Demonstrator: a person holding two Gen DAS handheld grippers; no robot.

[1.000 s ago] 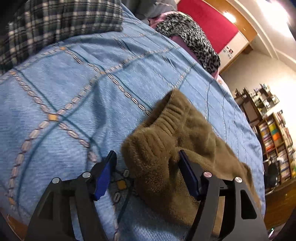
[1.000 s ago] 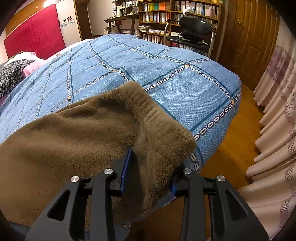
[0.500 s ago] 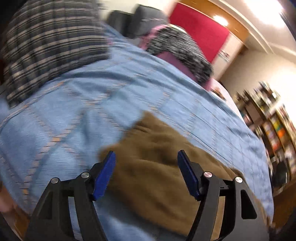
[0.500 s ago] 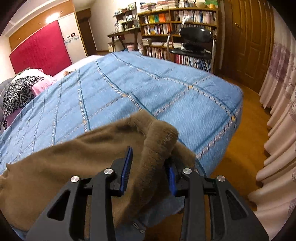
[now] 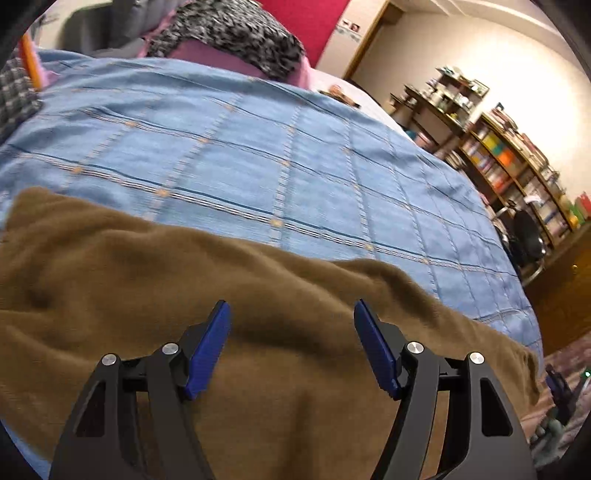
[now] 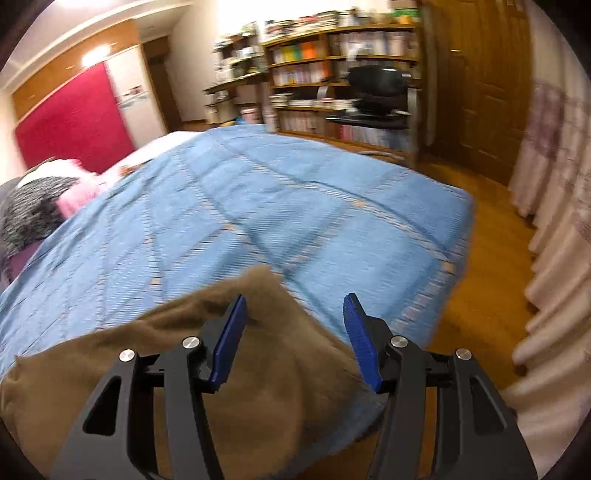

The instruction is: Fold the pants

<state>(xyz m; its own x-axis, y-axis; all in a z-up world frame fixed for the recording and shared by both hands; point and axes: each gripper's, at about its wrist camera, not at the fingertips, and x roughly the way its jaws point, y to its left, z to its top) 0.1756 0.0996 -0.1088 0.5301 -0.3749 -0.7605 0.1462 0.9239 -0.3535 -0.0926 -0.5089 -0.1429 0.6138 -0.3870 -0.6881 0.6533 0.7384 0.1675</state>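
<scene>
One pair of brown pants [image 5: 155,295] is seen, laid flat along the near edge of the bed; in the right wrist view the same pants [image 6: 258,376] end in a rumpled end near the bed's corner. Fabric is thick, fuzzy fleece with soft creases.

One blue bedspread [image 5: 258,166] is spread over the bed: woven texture, dark lines and pale dashed bands forming a grid of large squares. Its corner [image 6: 424,240] is rounded and hangs over a wooden floor [image 6: 476,295].

Two grippers are counted, each with two black fingers and two flat blue ribbed pads.
- Left gripper [image 5: 291,347]: jaws are held wide above the pants; nothing is pinched, pads are not seen pressing the fabric.
- Right gripper [image 6: 293,339]: jaws have just been opening. The fleece end lies between them; the left pad [image 6: 229,339] is at the cloth, the right pad is clear of it, so no grip is seen.

Elsewhere: one leopard-print cloth [image 5: 236,33] is bunched on a pink pillow at the head end, one checked cloth [image 5: 14,96] is cut off at the left edge, one red padded panel [image 6: 74,114] is on the wall. One black office chair [image 6: 376,92] stands before wooden bookshelves [image 6: 325,59] packed with books. Pale pleated curtains [image 6: 554,221] hang on the right. The right view is motion-blurred.
</scene>
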